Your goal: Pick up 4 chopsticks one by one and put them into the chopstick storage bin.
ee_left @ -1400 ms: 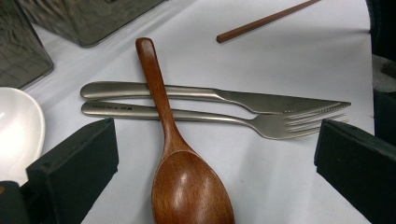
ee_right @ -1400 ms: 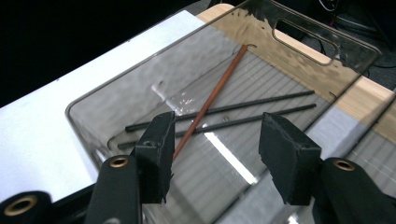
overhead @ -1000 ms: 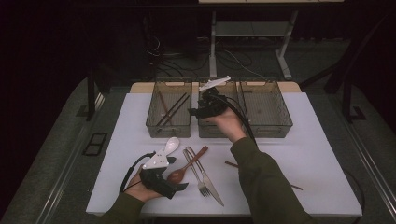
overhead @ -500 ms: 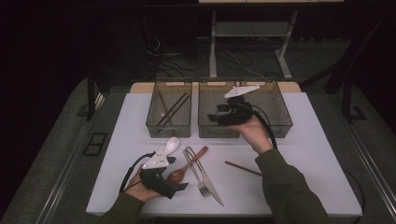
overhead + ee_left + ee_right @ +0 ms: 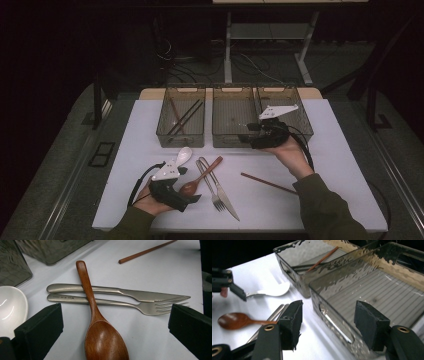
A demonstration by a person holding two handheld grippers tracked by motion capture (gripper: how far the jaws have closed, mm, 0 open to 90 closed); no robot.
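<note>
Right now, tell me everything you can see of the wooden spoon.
The wooden spoon looks like reddish-brown polished wood, one piece, with a deep oval bowl and a slim rounded handle. It lies flat on the white table, bowl facing up. Its handle crosses over the handles of the steel knife and fork, resting on them. The bowl sits between the open jaws of the left claw, whose pads stand apart from it. A white spoon lies beside it, not touching.

Olive-green sleeves; each black gripper [image 5: 176, 197] bears a pale three-cornered plate and trailing black cable
</note>
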